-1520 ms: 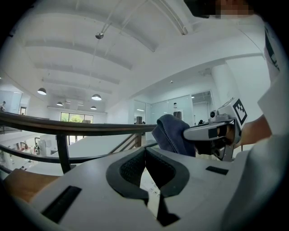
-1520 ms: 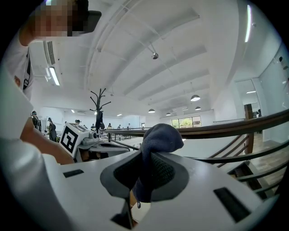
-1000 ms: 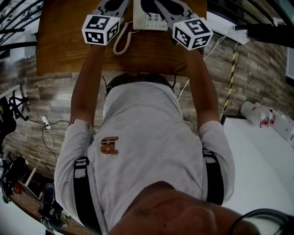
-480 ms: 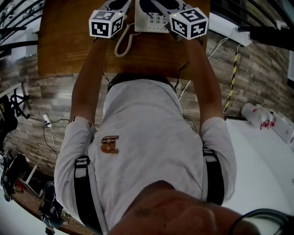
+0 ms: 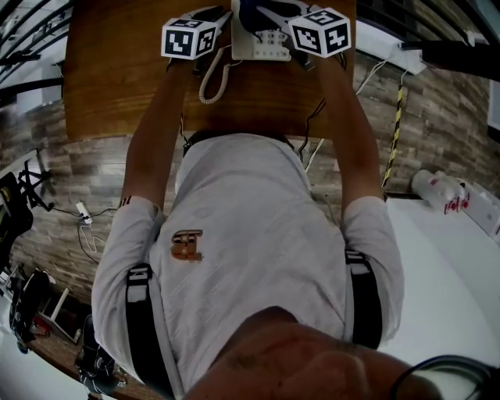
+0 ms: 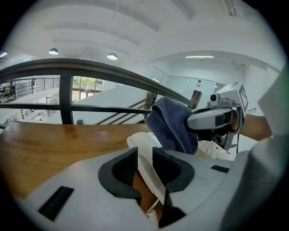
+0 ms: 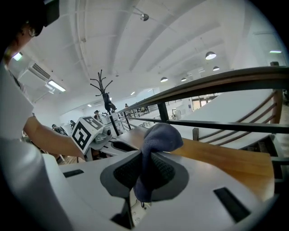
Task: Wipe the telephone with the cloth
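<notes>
Head view looks down on a wooden table at the top of the frame, with the person's white shirt filling the middle and both bare arms reaching forward over the table's near edge. A white telephone sits on the table between the two arms, its keypad towards the person. The left hand-held gripper is at the telephone's left side, and the right hand-held gripper is over its far end. In the left gripper view, the left hand-held gripper has its jaws drawn in on the white ribbed handset, which runs through the narrow gap between them, with the brown table surface showing beneath. In the right gripper view, the right hand-held gripper has its jaws pressed together on a dark blue cloth; the cloth bunches up above the jaws and a short tail hangs below them, over the telephone's white buttons. Whether the cloth touches the telephone cannot be told. A coiled white cord lies on the table just left of the telephone.
</notes>
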### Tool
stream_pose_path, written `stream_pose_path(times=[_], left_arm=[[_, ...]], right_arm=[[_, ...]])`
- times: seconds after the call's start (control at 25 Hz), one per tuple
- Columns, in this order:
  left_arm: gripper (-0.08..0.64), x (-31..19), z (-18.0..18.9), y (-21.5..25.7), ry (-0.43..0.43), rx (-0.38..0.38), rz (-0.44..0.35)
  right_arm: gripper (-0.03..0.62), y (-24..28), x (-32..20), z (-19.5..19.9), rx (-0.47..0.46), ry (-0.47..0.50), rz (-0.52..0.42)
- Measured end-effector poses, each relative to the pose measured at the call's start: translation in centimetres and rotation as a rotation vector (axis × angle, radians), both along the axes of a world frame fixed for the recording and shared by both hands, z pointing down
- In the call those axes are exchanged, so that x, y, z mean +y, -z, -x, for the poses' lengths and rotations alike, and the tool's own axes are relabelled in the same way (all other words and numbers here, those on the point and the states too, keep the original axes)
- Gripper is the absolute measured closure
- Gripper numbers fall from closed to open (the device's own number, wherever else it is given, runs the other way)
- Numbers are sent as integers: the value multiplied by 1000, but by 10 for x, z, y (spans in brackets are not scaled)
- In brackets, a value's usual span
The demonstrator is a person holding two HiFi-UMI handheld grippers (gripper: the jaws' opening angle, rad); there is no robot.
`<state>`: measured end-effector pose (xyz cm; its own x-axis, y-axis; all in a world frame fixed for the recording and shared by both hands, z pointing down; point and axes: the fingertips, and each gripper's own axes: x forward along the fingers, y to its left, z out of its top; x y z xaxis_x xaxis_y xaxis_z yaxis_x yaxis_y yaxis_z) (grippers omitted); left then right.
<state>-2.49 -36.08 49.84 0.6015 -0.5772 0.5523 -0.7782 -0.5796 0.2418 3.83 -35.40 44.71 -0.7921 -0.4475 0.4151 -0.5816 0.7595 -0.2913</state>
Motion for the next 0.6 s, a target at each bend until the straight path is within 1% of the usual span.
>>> stream_pose_path(times=[0.2, 0.36, 0.52, 0.6], left_arm=[[451, -2, 0, -13, 8, 8, 65], [451, 0, -4, -25, -10, 14, 103], [451, -3, -4, -28, -11, 13, 112], [453, -3, -5, -27, -18, 17, 116]], right_arm=[[532, -16, -4, 3, 22, 27, 62], [532, -23, -8, 11, 14, 48, 102], [532, -34, -14, 17, 53, 55, 128], [532, -42, -18, 16, 90, 50, 136]])
